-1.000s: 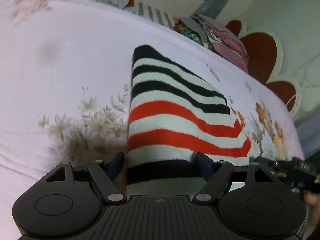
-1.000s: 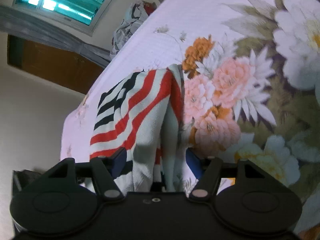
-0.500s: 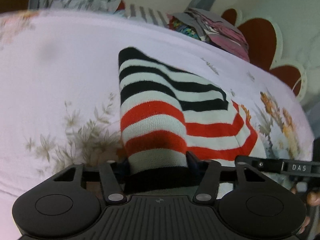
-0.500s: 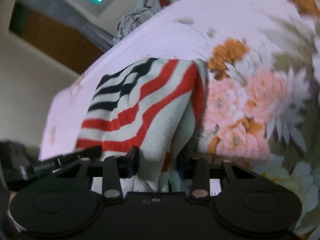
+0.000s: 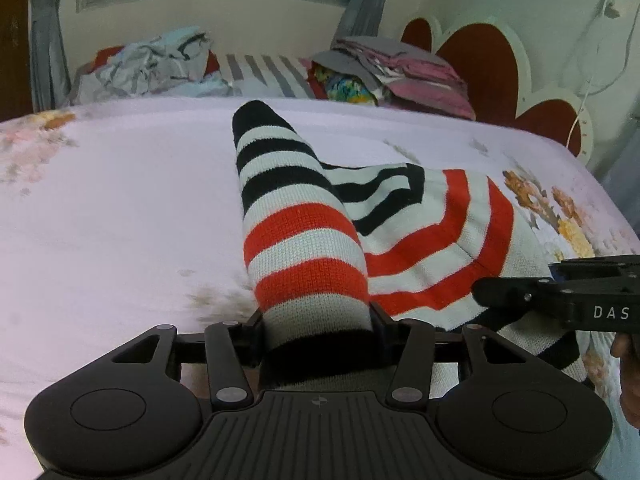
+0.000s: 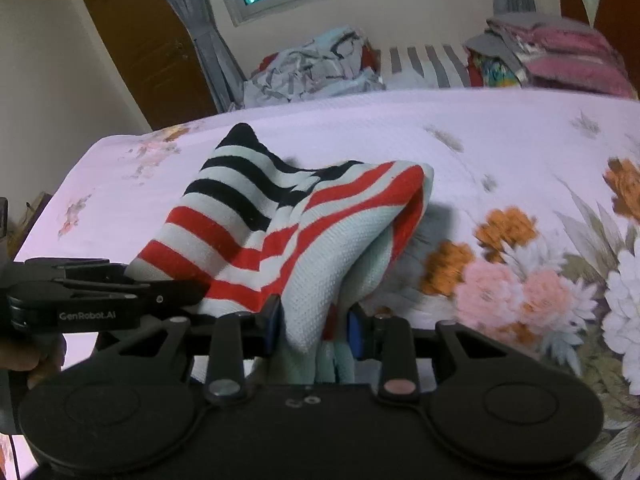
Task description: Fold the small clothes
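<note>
Striped knit garment (image 5: 420, 232), bands of black, white, red, lies mid-bed on floral bedsheet (image 5: 120, 208), near edge lifted off sheet. Sleeve-like tube (image 5: 296, 220) runs up into left gripper (image 5: 316, 336); jaws closing, clamped on its dark cuff. Right gripper (image 6: 314, 328) jaws closing, pinching bunched white edge of garment. Cuff end and pinched edge hidden behind gripper bodies. Both grippers tilt downward, side by side; fingers (image 6: 36, 356) of hand partly cut off. Clothes pile (image 5: 152, 64) at far edge of bed.
</note>
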### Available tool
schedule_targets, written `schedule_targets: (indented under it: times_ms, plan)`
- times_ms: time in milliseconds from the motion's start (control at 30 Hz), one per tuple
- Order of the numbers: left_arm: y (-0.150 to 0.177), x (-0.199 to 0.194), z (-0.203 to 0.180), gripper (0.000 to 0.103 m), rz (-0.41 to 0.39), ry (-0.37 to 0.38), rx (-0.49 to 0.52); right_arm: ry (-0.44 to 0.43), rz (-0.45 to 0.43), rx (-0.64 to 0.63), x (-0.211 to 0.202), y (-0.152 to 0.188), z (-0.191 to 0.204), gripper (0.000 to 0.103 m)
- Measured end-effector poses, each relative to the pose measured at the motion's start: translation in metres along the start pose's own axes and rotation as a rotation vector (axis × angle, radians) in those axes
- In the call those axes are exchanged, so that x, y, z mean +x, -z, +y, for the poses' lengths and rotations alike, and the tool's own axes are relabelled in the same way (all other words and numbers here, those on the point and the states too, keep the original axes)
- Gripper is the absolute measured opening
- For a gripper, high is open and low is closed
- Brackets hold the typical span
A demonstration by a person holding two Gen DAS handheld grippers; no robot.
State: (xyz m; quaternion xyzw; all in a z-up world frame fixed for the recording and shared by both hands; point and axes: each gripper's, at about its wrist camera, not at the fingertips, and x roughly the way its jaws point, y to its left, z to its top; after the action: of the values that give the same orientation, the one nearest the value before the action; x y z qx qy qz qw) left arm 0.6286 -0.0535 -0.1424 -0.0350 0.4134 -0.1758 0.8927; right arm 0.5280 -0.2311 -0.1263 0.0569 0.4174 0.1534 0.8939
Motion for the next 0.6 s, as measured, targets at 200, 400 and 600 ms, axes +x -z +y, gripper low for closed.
schedule_targets:
  times_ms: [200,400,600]
  plan:
    - [0.018,-0.025,0.08,0.049,-0.019,-0.033,-0.006,-0.028,-0.01,-0.029,0.025,-0.007,0.077,0.032]
    - [0.056,-0.046,0.165,0.049,0.005,-0.087,-0.057,-0.091,0.03,-0.055,0.073,-0.005,0.153,0.032]
    - [0.087,-0.037,0.219,0.062,0.07,-0.078,-0.131,-0.09,0.096,-0.055,0.113,0.001,0.182,0.032]
